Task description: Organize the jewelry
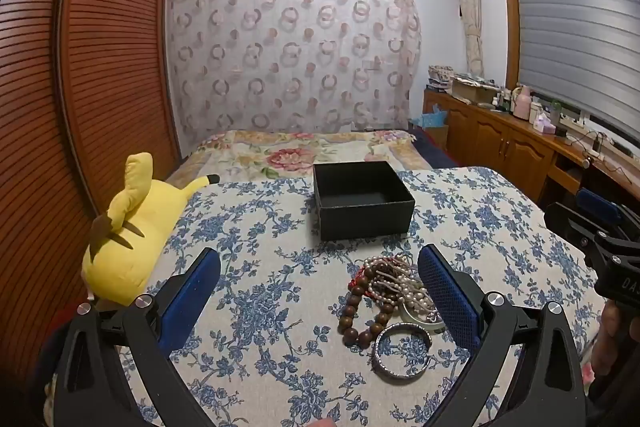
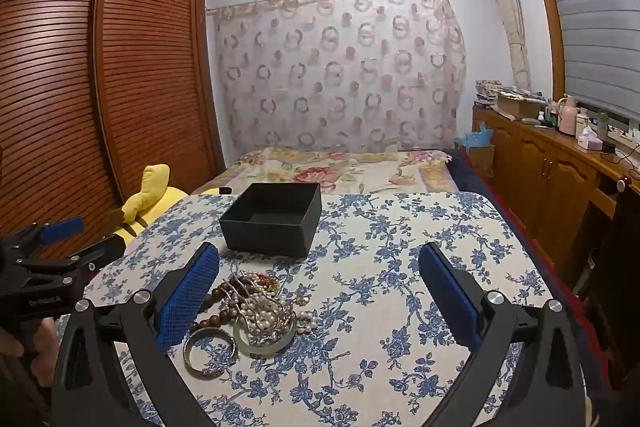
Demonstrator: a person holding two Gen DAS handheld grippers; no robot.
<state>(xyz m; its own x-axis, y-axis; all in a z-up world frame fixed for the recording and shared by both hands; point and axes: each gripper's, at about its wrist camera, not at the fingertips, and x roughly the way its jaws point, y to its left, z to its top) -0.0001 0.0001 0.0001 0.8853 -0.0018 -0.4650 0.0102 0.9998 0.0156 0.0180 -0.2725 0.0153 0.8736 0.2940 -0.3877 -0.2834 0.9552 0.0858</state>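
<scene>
A heap of jewelry lies on the blue-flowered table: a brown wooden bead bracelet (image 1: 360,311), pearl strands (image 1: 394,281), a pale jade bangle (image 2: 264,345) and a silver bangle (image 1: 402,349) (image 2: 210,347). An open, empty black box (image 1: 362,205) (image 2: 274,219) stands behind the heap. My left gripper (image 1: 320,279) is open and empty, the heap by its right finger. My right gripper (image 2: 320,277) is open and empty, the heap by its left finger. Each gripper shows at the other view's edge.
A yellow plush toy (image 1: 128,239) lies at the table's left edge by a brown slatted wardrobe (image 1: 80,67). A bed with a floral cover (image 1: 300,151) lies beyond the table. A wooden cabinet (image 2: 560,171) with clutter runs along the right wall.
</scene>
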